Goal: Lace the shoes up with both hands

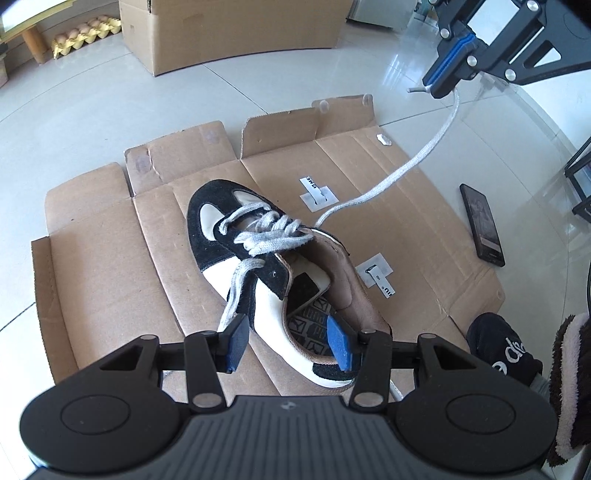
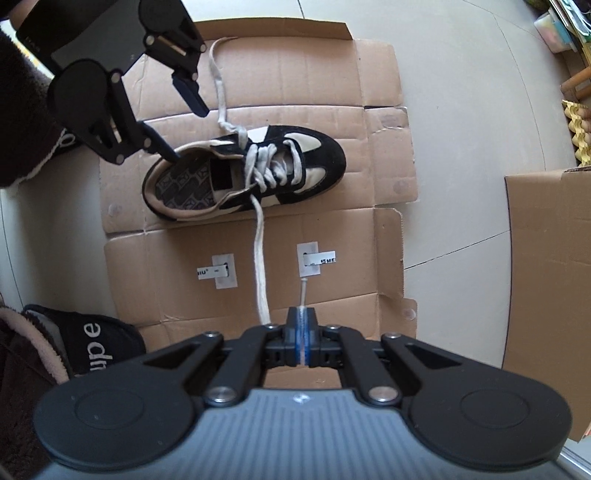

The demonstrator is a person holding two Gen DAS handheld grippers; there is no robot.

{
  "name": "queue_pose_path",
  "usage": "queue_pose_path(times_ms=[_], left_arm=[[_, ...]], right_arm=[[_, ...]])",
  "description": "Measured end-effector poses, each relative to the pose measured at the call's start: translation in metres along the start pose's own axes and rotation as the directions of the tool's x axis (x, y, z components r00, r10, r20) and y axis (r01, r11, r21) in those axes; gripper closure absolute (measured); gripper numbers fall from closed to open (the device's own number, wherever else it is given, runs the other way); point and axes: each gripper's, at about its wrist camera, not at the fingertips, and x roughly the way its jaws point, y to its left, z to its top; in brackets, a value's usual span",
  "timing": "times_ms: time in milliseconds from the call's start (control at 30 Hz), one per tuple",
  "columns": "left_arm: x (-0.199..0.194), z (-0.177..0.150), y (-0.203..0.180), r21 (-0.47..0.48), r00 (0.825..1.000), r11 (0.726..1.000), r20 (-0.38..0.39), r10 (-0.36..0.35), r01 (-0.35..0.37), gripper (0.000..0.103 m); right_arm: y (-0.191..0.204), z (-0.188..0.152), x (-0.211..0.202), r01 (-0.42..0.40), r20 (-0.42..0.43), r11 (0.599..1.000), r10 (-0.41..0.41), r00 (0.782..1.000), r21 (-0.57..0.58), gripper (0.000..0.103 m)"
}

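My right gripper [image 2: 302,332] is pressed together, pinching the white shoelace [image 2: 260,254] near its tip — the stiff end pokes out just past the blue pads [image 2: 300,338]. From that pinch the lace runs in one slack line down to the eyelets of a black-and-white shoe [image 2: 243,173]. In the left wrist view the same gripper hangs high at the upper right, the lace trailing from it to the shoe.

My left gripper [image 1: 290,341] is spread partway, and I see nothing gripped between its blue pads. Its jaws straddle the heel end of the shoe: one finger [image 1: 341,341] reaches over the heel opening, the other [image 1: 236,341] sits outside the near wall. Whether either touches the shoe I cannot tell. The other lace end [image 1: 236,291] drapes loosely down that near side and lies on the cardboard.

The shoe lies on a flattened cardboard sheet [image 1: 92,258] spread on a pale tiled floor [image 1: 92,107], its toe pointing away from the left gripper. Two white labels [image 2: 225,271] are stuck to the cardboard. A dark phone [image 1: 482,225] lies at the sheet's edge. A black slipper [image 2: 88,339] with white lettering sits beside the cardboard, and a closed cardboard box [image 1: 229,33] stands well apart.
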Motion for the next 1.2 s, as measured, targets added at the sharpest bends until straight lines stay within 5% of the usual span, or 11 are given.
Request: queue_pose_path(times_ms=[800,933,1200], left_arm=[[0.006,-0.007,0.005,0.003,0.999,1.000,0.050,-0.002,0.002,0.055],[0.009,-0.007,0.003,0.020,0.996,1.000,0.087,0.011,-0.013,0.056],[0.021,-0.008,-0.015,0.155,0.991,0.984,0.111,0.070,-0.086,0.074]], right_arm=[[0.016,0.027,0.030,-0.077,0.087,0.997,0.078,0.993,-0.009,0.101],[0.021,0.032,0.040,-0.103,0.157,0.995,0.102,0.982,0.001,0.102],[0.031,0.032,0.059,-0.166,0.298,0.985,0.145,0.944,0.047,0.102]])
